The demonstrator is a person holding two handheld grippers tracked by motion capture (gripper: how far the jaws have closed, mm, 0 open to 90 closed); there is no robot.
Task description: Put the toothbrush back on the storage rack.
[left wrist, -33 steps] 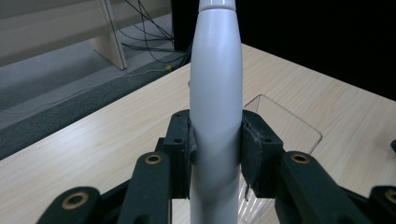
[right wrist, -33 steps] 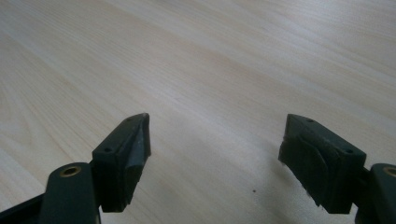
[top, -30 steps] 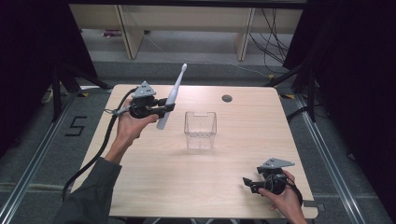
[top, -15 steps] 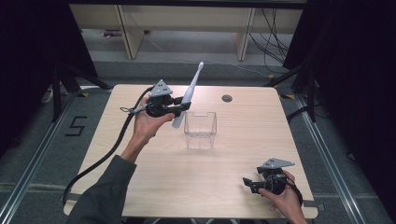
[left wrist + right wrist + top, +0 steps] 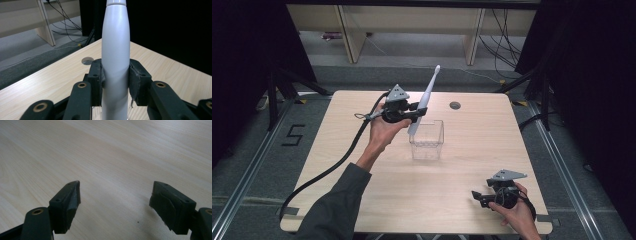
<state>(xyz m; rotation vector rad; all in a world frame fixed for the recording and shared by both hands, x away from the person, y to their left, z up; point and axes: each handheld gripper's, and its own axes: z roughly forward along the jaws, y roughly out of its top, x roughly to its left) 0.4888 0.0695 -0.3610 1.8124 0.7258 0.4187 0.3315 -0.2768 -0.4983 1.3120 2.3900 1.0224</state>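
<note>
The left tongs (image 5: 416, 111) pinch the white plastic electric toothbrush (image 5: 426, 98) upright just above the clear plastic square bin (image 5: 427, 140) on the tabletop (image 5: 492, 145), lowering undone; the right tongs (image 5: 478, 197) rest spread, empty.

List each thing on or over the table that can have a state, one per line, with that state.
Electric toothbrush: clamped in the left hand-held gripper, tilted, head up, lower end over the container's near-left corner.
Clear plastic container: upright on the table, open-topped, nothing seen inside.
Left hand-held gripper: shut on the toothbrush handle, raised above the table.
Right hand-held gripper: open, nothing between its jaws, low at the table's near-right corner.
</note>
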